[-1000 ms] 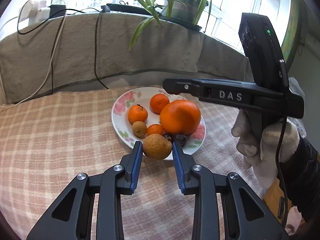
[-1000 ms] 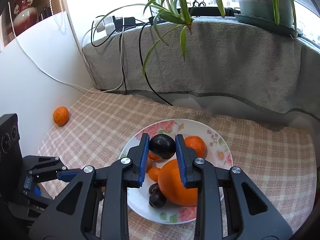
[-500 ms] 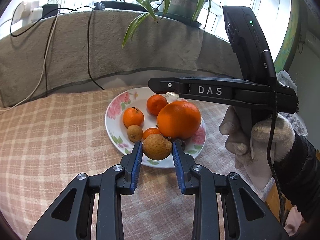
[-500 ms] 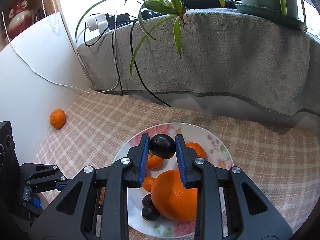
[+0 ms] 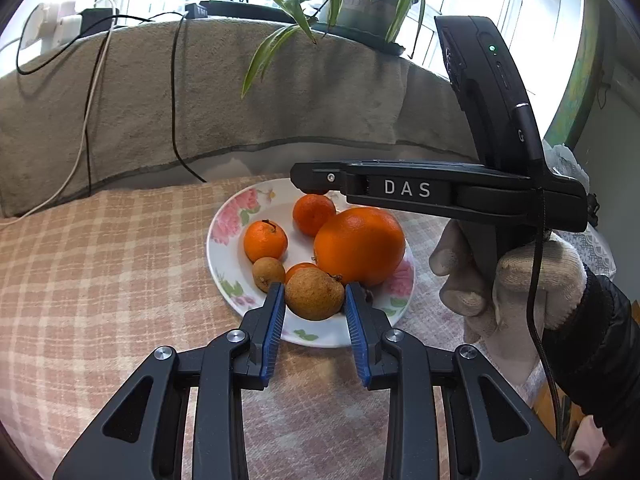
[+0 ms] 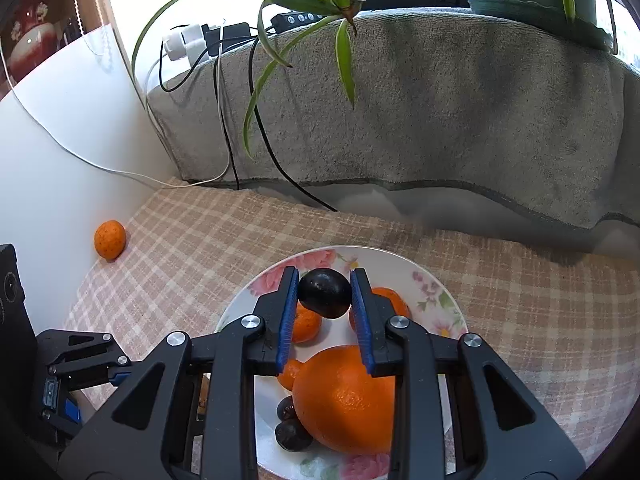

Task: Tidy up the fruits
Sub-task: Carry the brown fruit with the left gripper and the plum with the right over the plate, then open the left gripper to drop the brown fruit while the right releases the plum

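Gripping a brown fruit [image 5: 315, 294], left gripper [image 5: 314, 304]; right gripper [image 6: 325, 300] clamps a dark plum [image 6: 325, 293] (both above the plate [image 5: 224, 256])

Left claw [image 5: 315, 300] and right claw [image 6: 325, 294] each clamped, angled downward.

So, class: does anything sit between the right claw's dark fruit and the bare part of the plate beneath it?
Nothing visible does. The right claw holds the dark fruit over the plate, with small oranges alongside.
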{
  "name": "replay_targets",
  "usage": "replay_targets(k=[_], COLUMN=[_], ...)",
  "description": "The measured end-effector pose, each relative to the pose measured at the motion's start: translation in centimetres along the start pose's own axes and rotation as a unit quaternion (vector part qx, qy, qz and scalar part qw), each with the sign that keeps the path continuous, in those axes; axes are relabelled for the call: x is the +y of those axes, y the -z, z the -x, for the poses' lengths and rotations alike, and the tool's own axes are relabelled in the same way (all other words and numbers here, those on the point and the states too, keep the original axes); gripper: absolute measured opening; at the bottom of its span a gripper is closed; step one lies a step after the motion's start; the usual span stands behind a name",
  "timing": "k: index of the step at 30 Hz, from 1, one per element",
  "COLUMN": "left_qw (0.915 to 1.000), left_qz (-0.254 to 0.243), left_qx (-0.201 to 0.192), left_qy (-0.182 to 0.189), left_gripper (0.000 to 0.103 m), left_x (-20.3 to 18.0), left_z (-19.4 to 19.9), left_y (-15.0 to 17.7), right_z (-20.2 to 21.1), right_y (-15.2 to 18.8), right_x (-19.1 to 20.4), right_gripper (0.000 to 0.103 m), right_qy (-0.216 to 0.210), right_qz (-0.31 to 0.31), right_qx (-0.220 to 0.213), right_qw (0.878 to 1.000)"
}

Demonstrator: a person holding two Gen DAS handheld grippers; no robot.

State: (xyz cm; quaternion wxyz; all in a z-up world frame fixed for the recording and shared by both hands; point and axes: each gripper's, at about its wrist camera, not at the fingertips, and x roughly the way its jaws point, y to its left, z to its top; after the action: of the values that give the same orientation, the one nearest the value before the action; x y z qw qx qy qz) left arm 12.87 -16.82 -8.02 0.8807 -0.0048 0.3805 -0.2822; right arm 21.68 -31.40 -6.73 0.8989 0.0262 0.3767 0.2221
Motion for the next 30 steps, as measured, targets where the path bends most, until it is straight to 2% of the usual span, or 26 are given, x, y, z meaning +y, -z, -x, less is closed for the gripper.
replay_targets(k=[7, 9, 11, 14, 16, 18, 21, 23, 27, 30], left_qw=[1.0, 1.0, 1.0, 0.9999, 0.9999, 0.9999, 0.9999, 0.9998, 0.9994, 0.9991], left_qz=[0.002, 0.003, 0.002, 0.001, 0.001, -0.001, 0.0, 0.0, -0.003, -0.003], left_qx=[-0.002, -0.005, -0.007, -0.009, -0.01, -0.01, -0.012, -0.011, -0.007, -0.007], left_qy=[-0.003, -0.004, -0.003, -0.005, -0.005, -0.005, -0.012, -0.016, -0.033, -0.041], left_gripper=[0.029, 0.036, 0.041, 0.047, 0.052, 0.058, 0.073, 0.078, 0.08, 0.08], left_x=[0.2, 0.3, 0.3, 0.3, 0.2, 0.1, 0.1, 0.0, -0.1, -0.1], left_z=[-0.3, -0.3, -0.3, -0.3, -0.3, -0.2, -0.1, 0.0, 0.1, 0.2], left_y=[-0.1, -0.1, -0.2, -0.3, -0.3, -0.3, -0.3, -0.3, -0.3, -0.3], right_z=[0.1, 0.2, 0.4, 0.6, 0.7, 0.8, 0.9, 1.1, 1.2, 1.2], right_y=[0.0, 0.0, 0.0, -0.1, -0.1, -0.1, 0.0, 0.0, 0.0, 0.0], right_x=[-0.4, -0.4, -0.3, -0.3, -0.2, -0.1, 0.0, 0.0, 0.1, 0.2], right_gripper=[0.029, 0.049, 0.057, 0.057, 0.062, 0.072, 0.08, 0.086, 0.093, 0.095], right_qy=[0.001, 0.002, 0.002, -0.001, -0.005, -0.003, 0.001, 0.002, 0.006, 0.008], right_qz=[-0.009, -0.01, -0.01, -0.01, -0.005, -0.004, -0.004, -0.004, -0.005, -0.006], right_qx=[0.001, -0.002, -0.007, -0.009, -0.012, -0.015, -0.017, -0.02, -0.021, -0.018], right_qw=[1.0, 1.0, 1.0, 1.0, 1.0, 1.0, 1.0, 1.0, 1.0, 1.0])
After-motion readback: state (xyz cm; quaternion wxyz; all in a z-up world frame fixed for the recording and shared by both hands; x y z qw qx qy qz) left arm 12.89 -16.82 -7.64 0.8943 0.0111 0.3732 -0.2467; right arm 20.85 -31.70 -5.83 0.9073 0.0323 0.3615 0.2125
